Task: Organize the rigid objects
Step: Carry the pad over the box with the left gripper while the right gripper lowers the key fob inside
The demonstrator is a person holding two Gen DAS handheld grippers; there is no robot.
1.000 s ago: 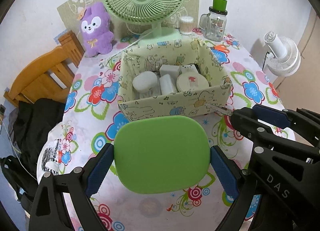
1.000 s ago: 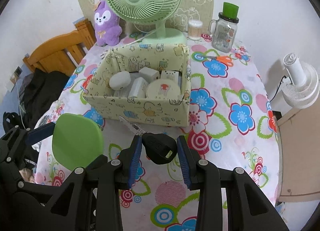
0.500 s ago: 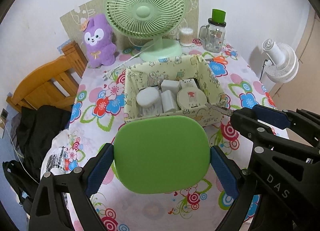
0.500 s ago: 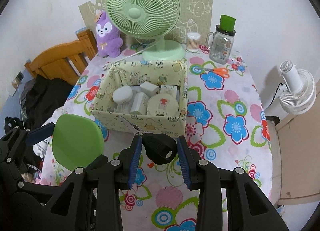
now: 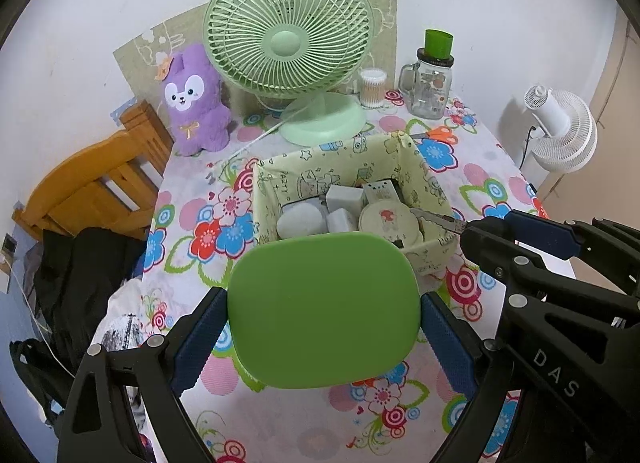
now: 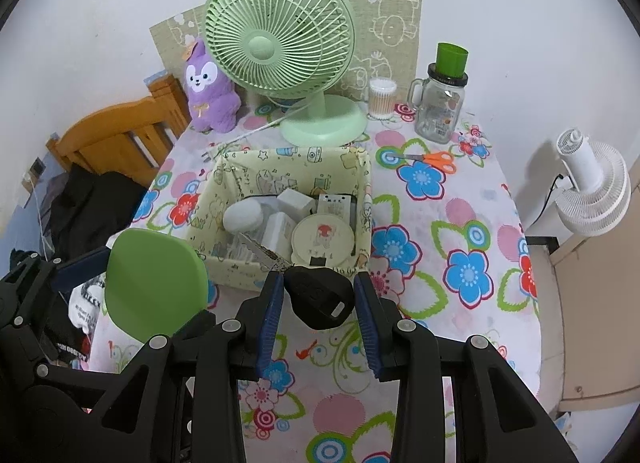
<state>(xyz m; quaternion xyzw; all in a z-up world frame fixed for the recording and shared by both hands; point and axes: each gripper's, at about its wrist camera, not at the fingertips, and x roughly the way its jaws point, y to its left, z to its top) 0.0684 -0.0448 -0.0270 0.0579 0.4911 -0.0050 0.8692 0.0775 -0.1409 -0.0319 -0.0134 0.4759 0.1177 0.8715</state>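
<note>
My left gripper is shut on a flat green rounded case, held above the table in front of the patterned storage box. The case also shows in the right wrist view. My right gripper is shut on a black car key whose metal blade points over the box's near wall. The box holds several white and cream items, among them a round cream tin.
A green desk fan, purple plush toy, glass jar with green lid, cotton swab tub and orange scissors stand behind the box. A wooden chair is at left, a white fan at right.
Both grippers have risen and pulled back from the table with their objects still held. The box and table look smaller and farther below.
</note>
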